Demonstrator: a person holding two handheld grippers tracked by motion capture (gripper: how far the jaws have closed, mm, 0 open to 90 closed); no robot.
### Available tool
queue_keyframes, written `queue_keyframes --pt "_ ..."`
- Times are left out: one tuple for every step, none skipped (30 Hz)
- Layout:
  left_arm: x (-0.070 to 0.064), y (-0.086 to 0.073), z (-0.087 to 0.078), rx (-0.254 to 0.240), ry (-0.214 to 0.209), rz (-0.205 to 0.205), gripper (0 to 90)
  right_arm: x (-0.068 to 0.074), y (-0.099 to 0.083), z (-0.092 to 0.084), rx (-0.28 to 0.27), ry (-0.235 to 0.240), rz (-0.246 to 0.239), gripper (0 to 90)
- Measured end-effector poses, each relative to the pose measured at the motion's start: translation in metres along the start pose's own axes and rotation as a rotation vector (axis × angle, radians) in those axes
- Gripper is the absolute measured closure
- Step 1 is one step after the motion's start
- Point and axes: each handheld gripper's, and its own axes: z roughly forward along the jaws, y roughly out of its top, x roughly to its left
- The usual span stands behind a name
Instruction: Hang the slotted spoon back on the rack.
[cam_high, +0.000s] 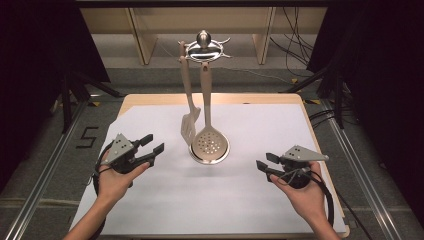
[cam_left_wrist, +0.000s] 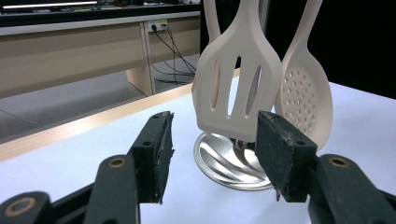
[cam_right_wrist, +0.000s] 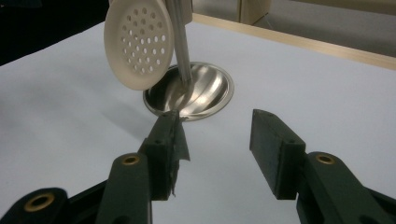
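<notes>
Beside the slotted spatula (cam_high: 188, 127), left claw (cam_high: 151, 146) agape.

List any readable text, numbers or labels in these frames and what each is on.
"5": a black digit marked on the grey floor, left of the table, seen in the high view.
No print can be made out on the slotted spatula, skimmer, utensil stand, left gripper or right gripper.
</notes>
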Motion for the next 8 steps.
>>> queue_keyframes --pt "-0.0001 -0.002 0.0009 -0.015 -0.004 -0.001 45.6 -0.0018 -0.0004 0.0003 -0.002 -0.008 -0.021 53.7" --pt "-0.0007 -0.0027 -0.0004 -0.001 0.006 -0.004 45.6 -0.0022 -0.001 0.0009 -0.002 -0.005 -0.019 53.7" --pt "-0.0003 -0.0036 -0.0003 -0.002 0.006 -0.002 45.6 0.0006 -0.0021 0.0021 -0.011 0.008 0.026 53.7" --pt "-0.0007 -0.0044 -0.0004 0.0 0.01 -0.009 45.6 0.0 -0.0026 0.0023 -0.006 0.006 0.022 53.7" --pt "-0.0008 -0.0049 -0.0003 0.001 0.011 -0.01 45.6 -0.0005 -0.0028 0.0026 -0.006 0.004 0.015 53.7" --pt "-0.0007 -0.0056 0.0005 -0.007 0.009 -0.009 45.6 -0.0007 -0.0029 0.0025 -0.005 0.004 0.015 53.7" --pt "-0.001 -0.0061 0.0004 -0.002 0.011 -0.009 45.6 -0.0008 -0.0029 0.0024 -0.003 0.003 0.015 53.6" --pt "-0.001 -0.0064 0.0005 0.002 0.009 -0.004 45.6 -0.0008 -0.0029 0.0026 -0.007 0.005 0.015 53.6"
